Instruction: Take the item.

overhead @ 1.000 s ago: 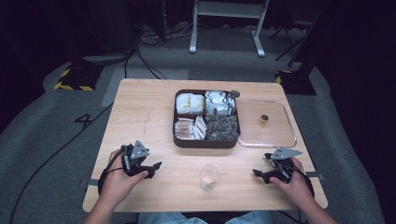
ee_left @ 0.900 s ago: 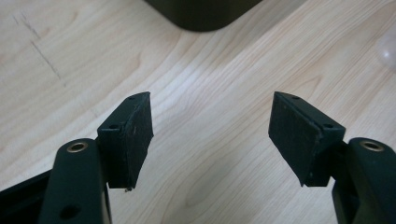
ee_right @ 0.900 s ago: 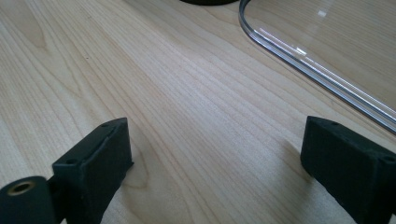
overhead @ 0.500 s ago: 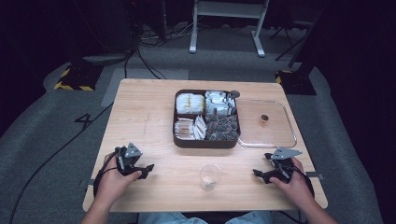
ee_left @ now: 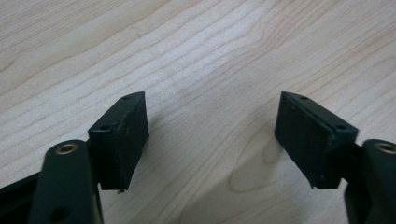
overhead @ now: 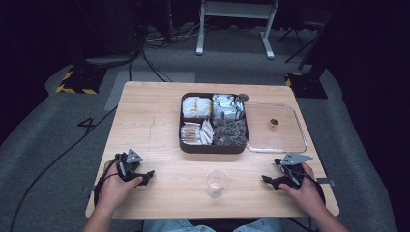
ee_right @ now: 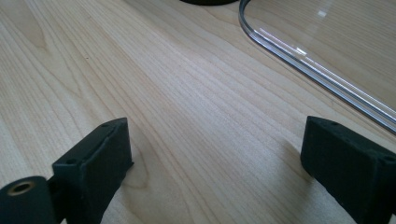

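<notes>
Clear cup (overhead: 216,182) between left gripper (overhead: 145,175) and right gripper (overhead: 269,181), jaws apart, empty.

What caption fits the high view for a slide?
Both grippers, left and right, open on the table, cup between them.

A dark brown box (overhead: 214,145) sits open on the far middle of the wooden table (overhead: 154,116), split into four compartments: pale yellow packets at far left, silvery packets at far right, tan and white sachets at near left, dark grey packets at near right; its clear lid (overhead: 275,128) lies flat just beside it on the right, with a small brown knob at its centre. A small clear plastic cup (overhead: 216,182) stands upright near the front edge, well apart from the box.
</notes>
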